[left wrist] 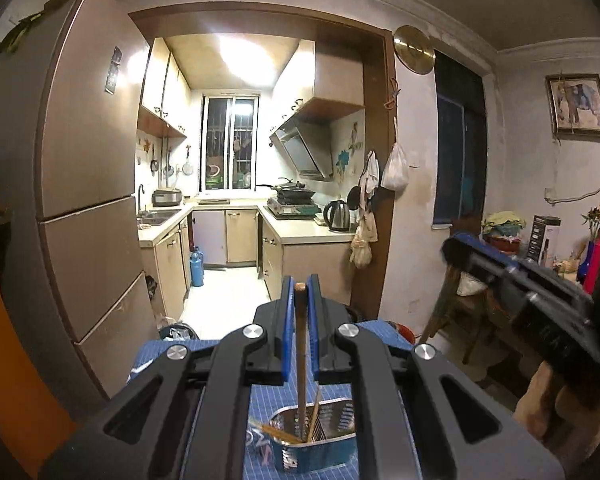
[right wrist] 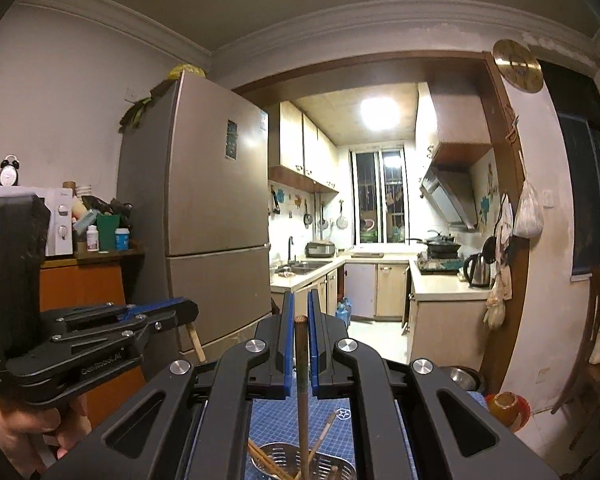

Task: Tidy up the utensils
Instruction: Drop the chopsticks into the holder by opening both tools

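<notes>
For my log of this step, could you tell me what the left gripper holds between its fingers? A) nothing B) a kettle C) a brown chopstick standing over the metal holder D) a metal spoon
C: the left gripper pinches a brown chopstick whose lower end reaches into the metal holder.
</notes>
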Tool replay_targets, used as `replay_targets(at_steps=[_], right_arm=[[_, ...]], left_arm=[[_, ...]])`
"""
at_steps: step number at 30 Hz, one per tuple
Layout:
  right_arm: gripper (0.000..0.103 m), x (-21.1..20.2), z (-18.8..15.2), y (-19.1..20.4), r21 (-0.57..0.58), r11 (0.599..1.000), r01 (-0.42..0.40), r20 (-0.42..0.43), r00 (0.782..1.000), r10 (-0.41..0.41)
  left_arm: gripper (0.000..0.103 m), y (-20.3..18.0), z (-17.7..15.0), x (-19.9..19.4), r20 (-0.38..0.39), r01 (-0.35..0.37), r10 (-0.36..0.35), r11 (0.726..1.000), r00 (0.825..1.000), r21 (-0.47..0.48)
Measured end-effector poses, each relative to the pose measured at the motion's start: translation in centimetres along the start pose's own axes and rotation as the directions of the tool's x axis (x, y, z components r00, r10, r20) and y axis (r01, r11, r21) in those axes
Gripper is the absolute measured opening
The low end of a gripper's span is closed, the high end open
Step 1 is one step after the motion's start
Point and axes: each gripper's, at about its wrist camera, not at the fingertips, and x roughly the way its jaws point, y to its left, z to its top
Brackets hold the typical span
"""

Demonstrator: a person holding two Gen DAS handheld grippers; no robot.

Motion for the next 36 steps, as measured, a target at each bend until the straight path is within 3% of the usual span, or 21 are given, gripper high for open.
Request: replay_targets(at_steps=[9, 27, 29, 33, 36], right_arm=[[0.007, 5.3, -3.8, -1.3, 0.011, 1.000, 0.010, -0.073, 0.997, -0.009], [0.008, 8.0, -6.4, -1.7, -0.006, 1.000, 0.014, -0.114, 0.993, -0.015], [0.008, 7.9, -6.4, -1.8, -0.008, 1.000, 0.014, -0.110, 0.994, -0.015], [0.008, 7.6, -6.2, -1.6, -0.022, 1.000, 0.015, -0.100, 0.995, -0.017], [0.008, 7.2, -5.8, -1.5, -0.032, 0.999, 0.016, -0.086, 0.996, -0.019]], left_arm=[[0.005, 0.6, -1.8, 4.4, -0.041, -0.008, 0.008, 1.000, 0.999, 0.000], [0.006, 0.9, -3.7, 7.7, -0.090, -0.018, 0.017, 1.000, 0.996, -0.008], [0.008, 0.8, -3.8, 7.8, -0.095, -0.017, 0.016, 1.000, 0.995, -0.005], [0.033, 0.6, -4.0, 7.8, -0.088, -0.020, 0.020, 1.000, 0.996, 0.003], [0.035, 0.4, -3.9, 7.5, -0.080, -0.022, 0.022, 1.000, 0.997, 0.002]])
